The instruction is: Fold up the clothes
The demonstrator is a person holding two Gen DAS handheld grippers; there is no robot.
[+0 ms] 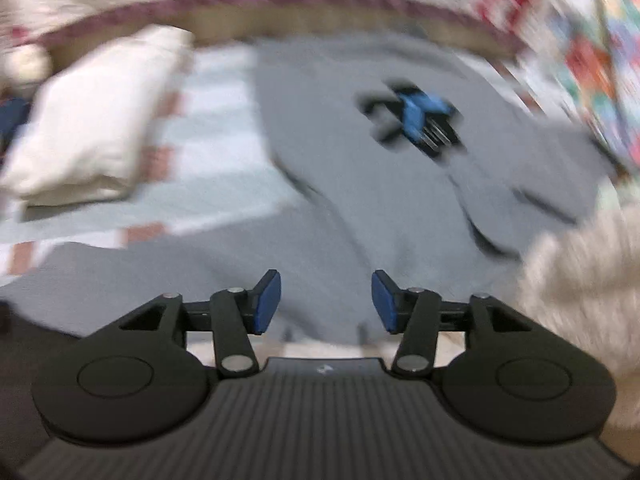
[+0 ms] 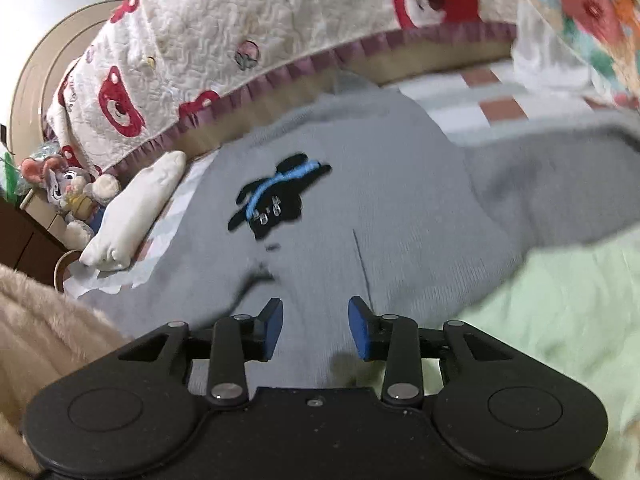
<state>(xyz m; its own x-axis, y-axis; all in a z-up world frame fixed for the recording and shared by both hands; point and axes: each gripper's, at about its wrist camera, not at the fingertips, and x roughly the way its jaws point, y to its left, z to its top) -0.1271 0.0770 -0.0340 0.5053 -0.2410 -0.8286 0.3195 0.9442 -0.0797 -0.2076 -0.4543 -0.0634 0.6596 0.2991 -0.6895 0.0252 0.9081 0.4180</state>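
Observation:
A grey sweater with a black and blue motif lies spread on the bed. In the right wrist view the same grey sweater fills the middle, its motif facing up and one sleeve stretching off to the right. My left gripper hovers over the sweater's near part, its blue pads apart with nothing between them. My right gripper is open too, above the sweater's near hem, and grips nothing. The left wrist view is blurred by motion.
A folded cream garment lies left of the sweater on the striped sheet. A quilt with red bears bounds the far side. A plush rabbit sits far left. Pale green cloth lies right. A fluffy beige sleeve is near left.

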